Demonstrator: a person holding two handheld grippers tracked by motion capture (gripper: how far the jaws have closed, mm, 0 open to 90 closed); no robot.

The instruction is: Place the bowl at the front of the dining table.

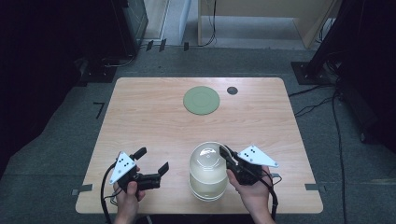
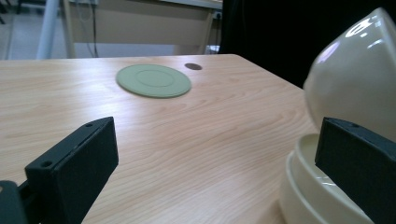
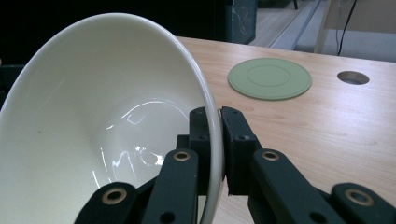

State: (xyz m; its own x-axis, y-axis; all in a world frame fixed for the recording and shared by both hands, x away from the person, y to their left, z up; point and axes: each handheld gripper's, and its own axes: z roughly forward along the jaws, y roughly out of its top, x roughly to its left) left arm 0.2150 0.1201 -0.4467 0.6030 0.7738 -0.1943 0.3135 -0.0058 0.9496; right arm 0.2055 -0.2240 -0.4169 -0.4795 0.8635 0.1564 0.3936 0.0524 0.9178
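**Top bowl pinched by its rim, ready to come off the stack**

Right gripper (image 3: 214,140) was clamped on the rim of the top bowl (image 1: 208,158), one jaw inside, one outside; a rim pinch suits a thin wall. The bowl sat tilted on the stack of cream bowls (image 1: 208,186) at the near table (image 1: 154,126) edge. Left gripper (image 1: 150,161) stood beside the stack, jaws wide and empty, possibly placed to steady the lower bowls; contact could not be made out. A green plate (image 1: 201,100) lay well apart, toward the far side.
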